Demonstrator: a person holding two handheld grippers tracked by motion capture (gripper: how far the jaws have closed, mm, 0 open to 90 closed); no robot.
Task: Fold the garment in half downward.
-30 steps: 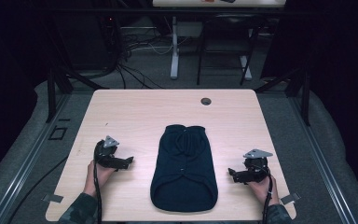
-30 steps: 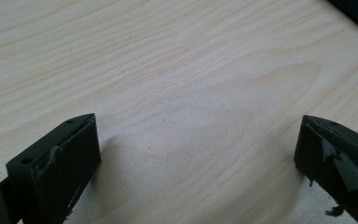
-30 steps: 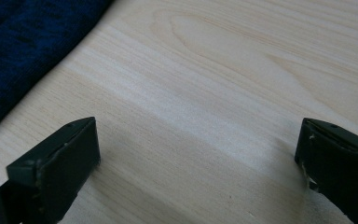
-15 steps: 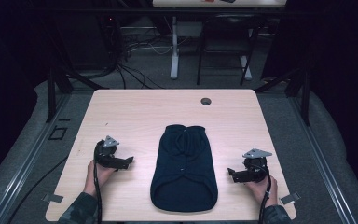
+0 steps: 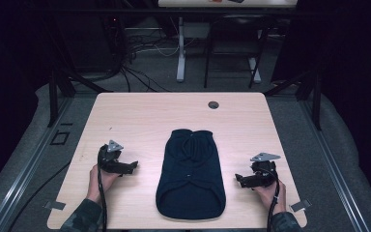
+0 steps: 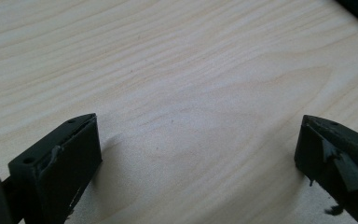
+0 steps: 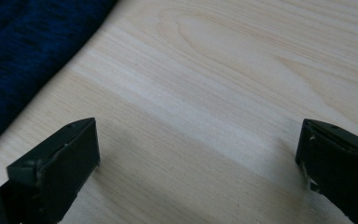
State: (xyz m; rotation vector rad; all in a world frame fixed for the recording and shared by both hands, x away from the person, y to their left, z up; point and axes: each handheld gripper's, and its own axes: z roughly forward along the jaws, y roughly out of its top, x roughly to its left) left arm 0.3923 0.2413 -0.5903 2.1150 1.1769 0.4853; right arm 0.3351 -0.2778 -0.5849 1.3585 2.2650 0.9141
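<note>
While both grippers, left gripper point(image 5: 134, 165) and right gripper point(image 5: 238, 180), rest jaws wide apart beside the navy garment point(image 5: 191, 176), a shallow pinch risks slipping off the knit.

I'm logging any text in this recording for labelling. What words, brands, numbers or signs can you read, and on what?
None can be read. The dark blue garment shows no label or print, the wooden table bears only grain and a round dark hole, and the left gripper and right gripper carry no legible marking. Items on the far desk are too small to read.
</note>
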